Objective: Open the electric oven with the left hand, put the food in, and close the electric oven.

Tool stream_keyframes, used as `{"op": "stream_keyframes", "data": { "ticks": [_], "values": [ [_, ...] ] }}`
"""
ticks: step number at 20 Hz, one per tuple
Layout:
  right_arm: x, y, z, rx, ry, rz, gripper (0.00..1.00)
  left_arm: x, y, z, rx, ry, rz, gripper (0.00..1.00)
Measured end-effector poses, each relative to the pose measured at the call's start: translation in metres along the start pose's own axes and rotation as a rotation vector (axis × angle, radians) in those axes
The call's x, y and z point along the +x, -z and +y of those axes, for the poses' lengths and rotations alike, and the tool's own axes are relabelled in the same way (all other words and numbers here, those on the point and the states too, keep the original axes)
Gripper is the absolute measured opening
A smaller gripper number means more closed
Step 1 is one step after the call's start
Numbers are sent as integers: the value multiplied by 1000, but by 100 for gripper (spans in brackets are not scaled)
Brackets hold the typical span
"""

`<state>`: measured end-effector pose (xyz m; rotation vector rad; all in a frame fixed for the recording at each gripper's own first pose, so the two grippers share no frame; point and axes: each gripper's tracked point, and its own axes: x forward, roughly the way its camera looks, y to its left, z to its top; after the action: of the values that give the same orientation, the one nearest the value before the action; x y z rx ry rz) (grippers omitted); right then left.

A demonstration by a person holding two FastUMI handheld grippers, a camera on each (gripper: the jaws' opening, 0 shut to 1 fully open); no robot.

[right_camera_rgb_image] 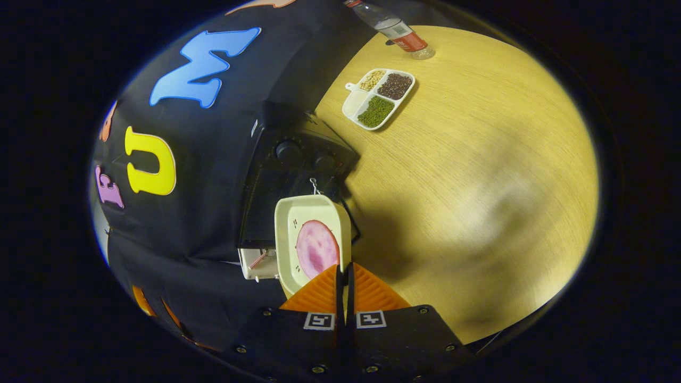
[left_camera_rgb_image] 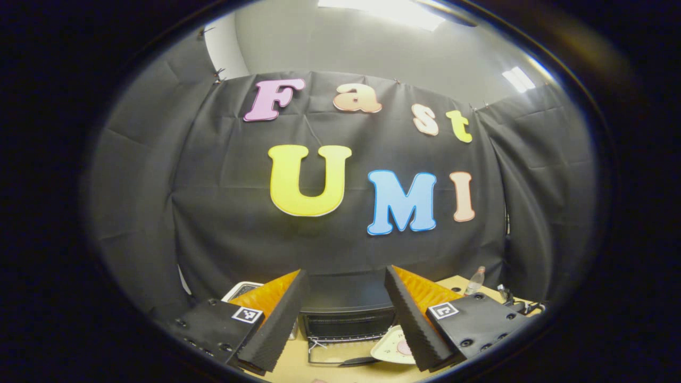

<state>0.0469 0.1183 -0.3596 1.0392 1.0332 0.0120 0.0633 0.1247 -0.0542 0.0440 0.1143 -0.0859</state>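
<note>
The right claw (right_camera_rgb_image: pixel 344 276) has its two fingers pressed together on the near rim of a cream rectangular plate (right_camera_rgb_image: pixel 304 213), which carries a round pink slice of ham (right_camera_rgb_image: pixel 317 248). The plate hangs in front of the black electric oven (right_camera_rgb_image: pixel 287 175) at the back of the wooden tabletop (right_camera_rgb_image: pixel 479 175). In the left gripper view the left claw (left_camera_rgb_image: pixel 345 319) is spread wide and grips nothing; between its fingers sit the oven (left_camera_rgb_image: pixel 345 314) and its door (left_camera_rgb_image: pixel 335 354), which looks dropped open towards the camera, with the plate (left_camera_rgb_image: pixel 392 348) just right of it.

I judge the plate stiff and light, of a smooth glazed or plastic kind, so a pinch on one thin edge lets it pivot or slip; the flat slice is soft and could slide off if the plate tips, so it wants carrying level and a slow entry. The oven door is rigid and hinged low; its handle at the front edge would be the place to take hold for closing, though I can barely make the handle out.

The oven cavity is dark and its rack hard to read. The door's full outline is cut by the fingers in the left gripper view and hidden behind the plate in the right gripper view, where only two knobs (right_camera_rgb_image: pixel 290 150) show plainly. A white thing (right_camera_rgb_image: pixel 255 264) beside the oven is partly covered and I cannot name it. Well away stand a divided tray of beans (right_camera_rgb_image: pixel 379 98) and a bottle (right_camera_rgb_image: pixel 396 29), cut off at the top
</note>
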Motion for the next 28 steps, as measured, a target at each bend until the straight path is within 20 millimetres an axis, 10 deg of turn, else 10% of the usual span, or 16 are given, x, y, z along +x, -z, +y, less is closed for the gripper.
{"op": "stream_keyframes", "data": {
  "ticks": [13, 28],
  "values": [
    [127, -22, 80, 380, 1, -260, 1, -32, 24, 109, -15, -156, 65, 100],
    [221, -39, 132, 560, -43, -460, 1, -69, 39, 157, 13, -282, 136, 98]
  ]
}}
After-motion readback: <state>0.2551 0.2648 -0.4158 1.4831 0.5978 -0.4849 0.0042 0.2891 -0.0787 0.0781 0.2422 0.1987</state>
